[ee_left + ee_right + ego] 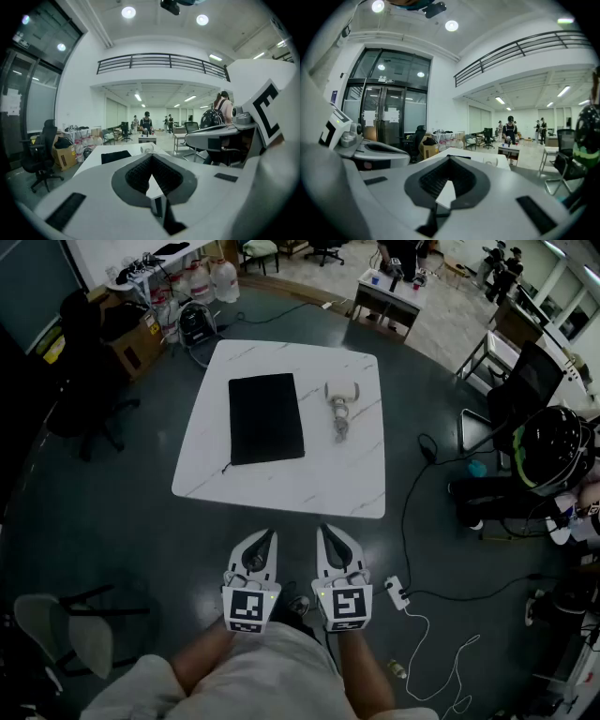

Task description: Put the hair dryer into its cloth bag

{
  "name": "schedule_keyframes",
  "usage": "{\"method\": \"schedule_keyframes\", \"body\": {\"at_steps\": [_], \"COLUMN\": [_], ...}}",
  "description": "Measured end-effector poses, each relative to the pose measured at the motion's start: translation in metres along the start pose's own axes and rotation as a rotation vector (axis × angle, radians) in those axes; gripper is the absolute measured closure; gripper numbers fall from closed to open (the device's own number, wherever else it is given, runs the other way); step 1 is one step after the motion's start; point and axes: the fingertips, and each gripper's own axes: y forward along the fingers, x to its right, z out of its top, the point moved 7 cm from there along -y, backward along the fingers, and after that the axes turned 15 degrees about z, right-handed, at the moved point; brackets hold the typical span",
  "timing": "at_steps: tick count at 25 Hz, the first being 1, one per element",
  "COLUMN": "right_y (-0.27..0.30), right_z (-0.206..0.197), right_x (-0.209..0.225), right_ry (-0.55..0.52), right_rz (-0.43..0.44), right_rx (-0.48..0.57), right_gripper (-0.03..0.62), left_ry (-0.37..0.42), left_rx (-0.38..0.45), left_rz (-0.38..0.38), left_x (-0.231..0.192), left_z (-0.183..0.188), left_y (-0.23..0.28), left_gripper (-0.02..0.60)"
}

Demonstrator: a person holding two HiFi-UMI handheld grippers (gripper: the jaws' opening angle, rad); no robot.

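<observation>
A flat black cloth bag (266, 417) lies on the white table (281, 486), left of centre. The white hair dryer (341, 405) lies to its right, handle toward me. Both grippers hang side by side short of the table's near edge, over the floor. My left gripper (271, 534) is shut with nothing in it, and my right gripper (324, 531) is shut and empty as well. In the left gripper view the shut left gripper (152, 158) points at the bag (116, 156) and dryer (147, 148) far ahead. The right gripper view shows the shut right gripper (450, 159) and the dryer (490, 162).
A dark office chair (86, 381) stands left of the table, another chair (520, 390) and a helmet (551, 449) to the right. A power strip (397, 592) and cables lie on the floor by my right gripper. Boxes and jugs (202, 282) sit beyond the table. People stand far off.
</observation>
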Motion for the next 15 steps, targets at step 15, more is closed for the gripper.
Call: {"method": "schedule_keyframes", "body": {"at_steps": [15], "right_y": [0.123], "right_z": [0.004], "right_x": [0.029], "right_ry": [-0.005], "right_rz": [-0.016], "right_rx": [-0.112], "right_gripper": [0.577], "left_ry": [0.017], "left_rx": [-0.073], "left_rz": [-0.091], "left_x": [-0.080], "left_z": [-0.002], "left_y": [0.104], "left_gripper": [0.574]}}
